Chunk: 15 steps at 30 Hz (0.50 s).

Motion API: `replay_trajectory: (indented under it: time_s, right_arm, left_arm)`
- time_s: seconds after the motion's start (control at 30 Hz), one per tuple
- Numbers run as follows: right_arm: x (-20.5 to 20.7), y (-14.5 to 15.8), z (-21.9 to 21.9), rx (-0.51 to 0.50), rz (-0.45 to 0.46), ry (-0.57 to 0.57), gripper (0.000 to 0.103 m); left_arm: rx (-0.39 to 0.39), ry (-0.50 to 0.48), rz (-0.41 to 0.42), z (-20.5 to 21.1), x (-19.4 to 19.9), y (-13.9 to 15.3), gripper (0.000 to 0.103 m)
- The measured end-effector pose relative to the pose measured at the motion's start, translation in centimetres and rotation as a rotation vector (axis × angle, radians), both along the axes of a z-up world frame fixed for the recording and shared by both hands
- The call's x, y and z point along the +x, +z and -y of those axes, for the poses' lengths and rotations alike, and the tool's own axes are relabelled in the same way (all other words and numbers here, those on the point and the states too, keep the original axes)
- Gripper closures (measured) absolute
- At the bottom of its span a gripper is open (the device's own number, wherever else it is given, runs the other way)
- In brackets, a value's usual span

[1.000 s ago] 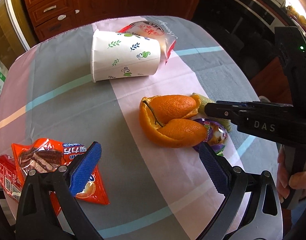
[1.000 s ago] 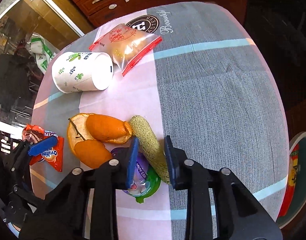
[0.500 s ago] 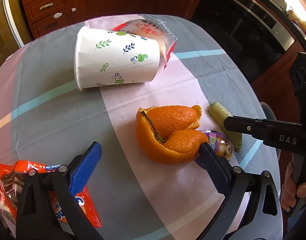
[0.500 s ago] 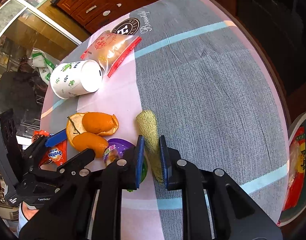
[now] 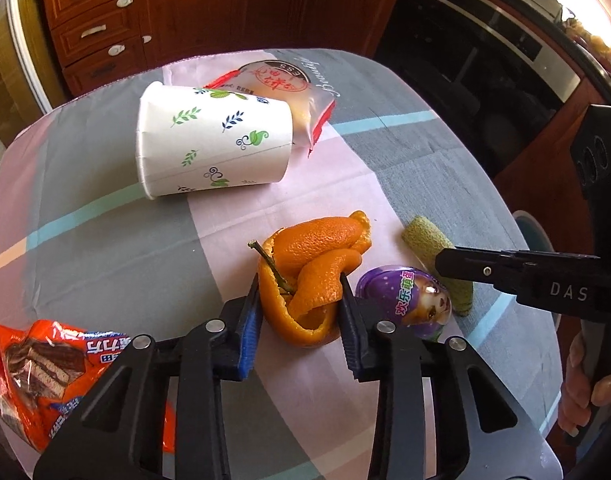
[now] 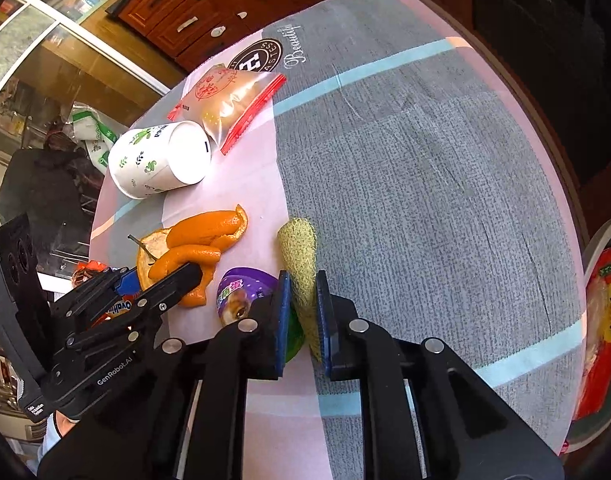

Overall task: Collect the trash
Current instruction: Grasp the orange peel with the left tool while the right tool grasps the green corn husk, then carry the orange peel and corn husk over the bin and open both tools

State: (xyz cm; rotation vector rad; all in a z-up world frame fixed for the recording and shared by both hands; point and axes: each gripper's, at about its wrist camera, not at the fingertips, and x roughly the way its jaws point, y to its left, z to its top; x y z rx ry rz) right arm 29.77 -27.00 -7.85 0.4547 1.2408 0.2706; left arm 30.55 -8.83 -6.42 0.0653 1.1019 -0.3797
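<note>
The right gripper (image 6: 302,312) was clamped on the near end of a green melon rind (image 6: 299,256) lying on the table (image 6: 425,184). Just left of it sat a purple snack cup (image 6: 241,292). Farther left, the left gripper (image 6: 167,276) pinched an orange peel (image 6: 197,244). Beyond lay a tipped paper cup (image 6: 161,160) touching a clear snack bag (image 6: 229,104).

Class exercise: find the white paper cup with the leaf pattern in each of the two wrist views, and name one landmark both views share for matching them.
Left wrist view: the paper cup lies on its side, upper centre-left, mouth facing left.
Right wrist view: the paper cup is at upper left, its white base facing the camera.
Shared landmark: the red-edged snack bag directly beside the cup.
</note>
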Motion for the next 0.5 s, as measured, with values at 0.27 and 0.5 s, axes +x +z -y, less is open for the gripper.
replay_trajectory:
  time_s: [0.27, 0.5]
  right_arm:
    - [-2.0, 1.7, 0.7, 0.013, 0.018, -0.019, 0.097]
    - [-4.4, 3.8, 1.3, 0.020, 0.051, -0.038, 0.097]
  left_arm:
    - [0.007, 0.025, 0.049, -0.5, -2.8, 2.7, 0.069]
    - [0.000, 0.033, 0.101, -0.6, -5.3, 5.5, 0.070]
